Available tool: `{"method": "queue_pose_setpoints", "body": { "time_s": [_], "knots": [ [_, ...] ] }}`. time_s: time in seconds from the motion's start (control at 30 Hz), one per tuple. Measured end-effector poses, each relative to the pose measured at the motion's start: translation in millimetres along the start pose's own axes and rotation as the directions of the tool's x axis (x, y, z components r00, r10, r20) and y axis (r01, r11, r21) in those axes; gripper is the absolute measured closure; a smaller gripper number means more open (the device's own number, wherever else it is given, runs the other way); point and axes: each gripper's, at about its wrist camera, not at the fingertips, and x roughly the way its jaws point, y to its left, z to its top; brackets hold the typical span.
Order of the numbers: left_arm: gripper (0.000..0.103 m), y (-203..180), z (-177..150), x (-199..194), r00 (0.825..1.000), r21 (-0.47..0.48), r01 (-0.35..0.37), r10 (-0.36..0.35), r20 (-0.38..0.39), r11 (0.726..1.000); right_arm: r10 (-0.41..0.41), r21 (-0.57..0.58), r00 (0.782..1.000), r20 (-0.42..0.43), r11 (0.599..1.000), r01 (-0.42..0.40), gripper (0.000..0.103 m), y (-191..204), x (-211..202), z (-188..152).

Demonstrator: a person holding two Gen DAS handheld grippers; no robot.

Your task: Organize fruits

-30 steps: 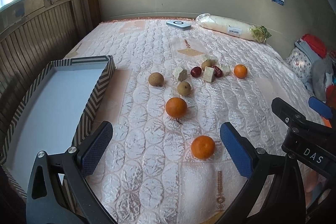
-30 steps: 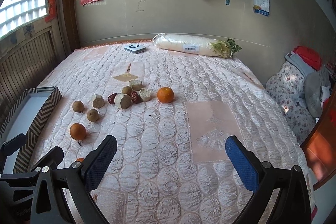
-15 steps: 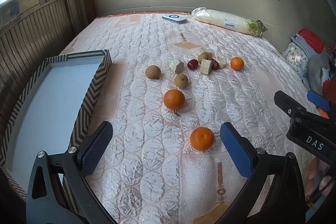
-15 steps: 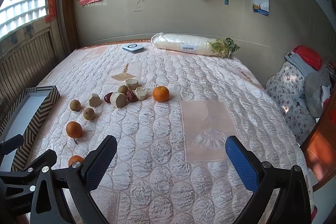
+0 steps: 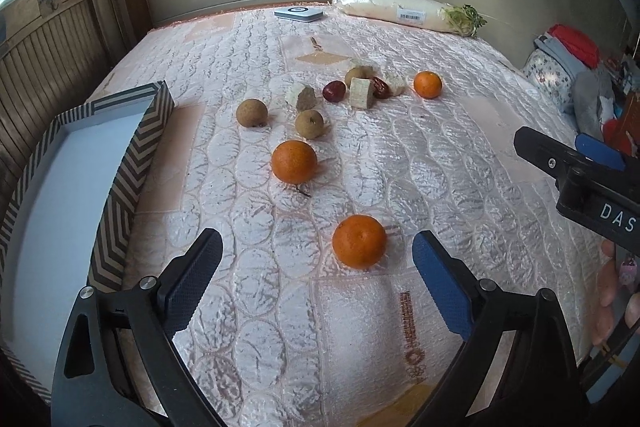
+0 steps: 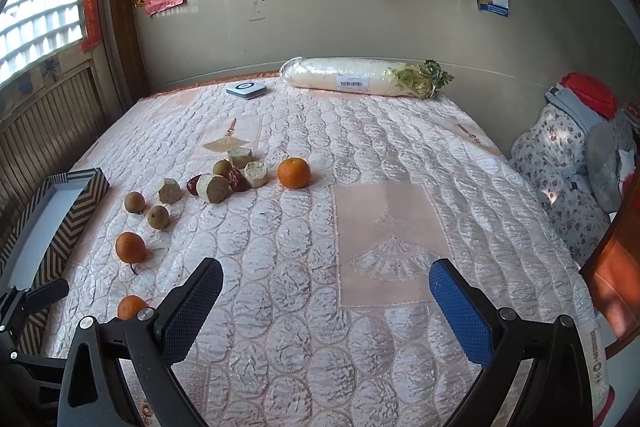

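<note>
A pink quilted satin bedspread [image 5: 420, 163] fills both views and carries everything. The largest thing on it is one long white radish in clear plastic wrap [image 6: 360, 79], green leaves at its right end, lying along the far edge by the wall. At the left edge sits one shallow box with a pale blue floor and brown zigzag-striped walls [image 5: 132, 171], with nothing in it.

The left gripper [image 5: 316, 267] hangs near the close edge of the bed; its jaws have just been closing a little but stand wide apart, and the nearest orange mandarin [image 5: 359, 241] sits just ahead of the gap, nearer the blue right pad, touching neither pad. The right gripper [image 6: 326, 301] is spread wide over bare quilt with nothing between its fingers.

Three mandarins in all: the near one, a second [image 5: 294, 161] farther and to the left, and a third [image 5: 427, 84] alone at the far right of the cluster. Three round brown longans (two [image 5: 251, 112] [image 5: 309, 123] at the left, one [image 5: 357, 75] far in the cluster). Four cut beige root chunks, seen best from the right wrist [image 6: 213, 188], and two dark red jujubes [image 5: 333, 91] [image 5: 380, 87] among them. One small flat white and grey device [image 5: 298, 13] lies at the far edge.
</note>
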Motion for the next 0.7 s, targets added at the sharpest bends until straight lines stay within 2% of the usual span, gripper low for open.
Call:
{"method": "queue_pose_setpoints", "body": {
  "time_s": [0.7],
  "knots": [
    [0.006,-2.3,-1.3,4.0,1.000,-0.016,-0.012,0.012,-0.008,1.000,0.005,-0.023,1.000,-0.006,1.000,-0.005,0.000,7.0,2.7,-0.9]
  ]
}}
